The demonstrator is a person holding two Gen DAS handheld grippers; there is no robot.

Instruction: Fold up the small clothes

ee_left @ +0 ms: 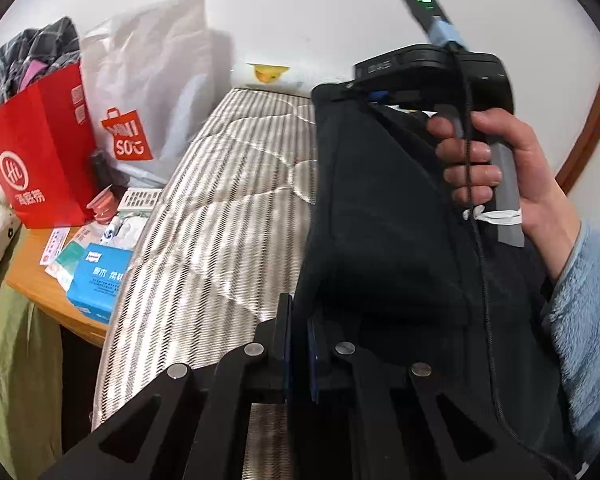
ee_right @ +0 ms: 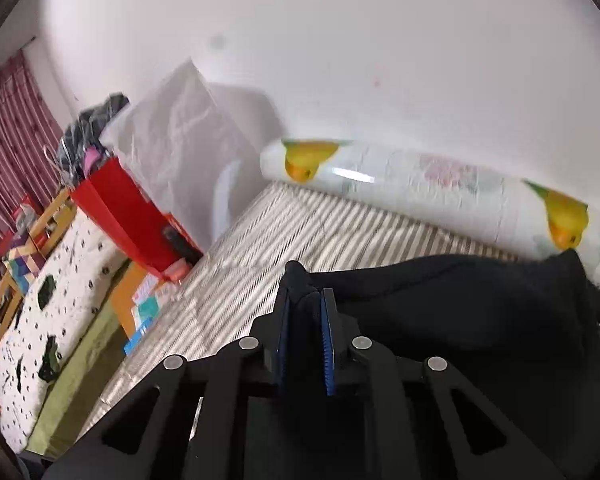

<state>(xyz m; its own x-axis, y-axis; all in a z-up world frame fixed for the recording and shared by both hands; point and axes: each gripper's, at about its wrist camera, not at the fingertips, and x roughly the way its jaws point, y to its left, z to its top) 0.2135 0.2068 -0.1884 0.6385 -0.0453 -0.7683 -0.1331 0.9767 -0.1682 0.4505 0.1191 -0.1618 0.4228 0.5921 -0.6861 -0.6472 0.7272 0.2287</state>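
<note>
A black garment (ee_left: 380, 220) hangs stretched between my two grippers above the striped mattress (ee_left: 228, 200). At the bottom of the left wrist view, my left gripper (ee_left: 300, 320) is shut on the garment's lower edge, pads tight on the cloth. My right gripper (ee_right: 304, 300) is shut on a bunched fold of the same black garment (ee_right: 460, 312), which pokes out above its blue pads and spreads away to the right. A hand (ee_left: 492, 168) with a fluffy blue sleeve holds that gripper's handle at the upper right of the left wrist view, at the garment's top corner.
A wooden bedside table (ee_left: 40, 280) left of the bed carries a red paper bag (ee_left: 40, 152), a white shopping bag (ee_left: 148, 92) and a blue tissue pack (ee_left: 100, 276). A rolled printed bolster (ee_right: 420, 188) lies along the white wall. A spotted quilt (ee_right: 60, 300) lies further left.
</note>
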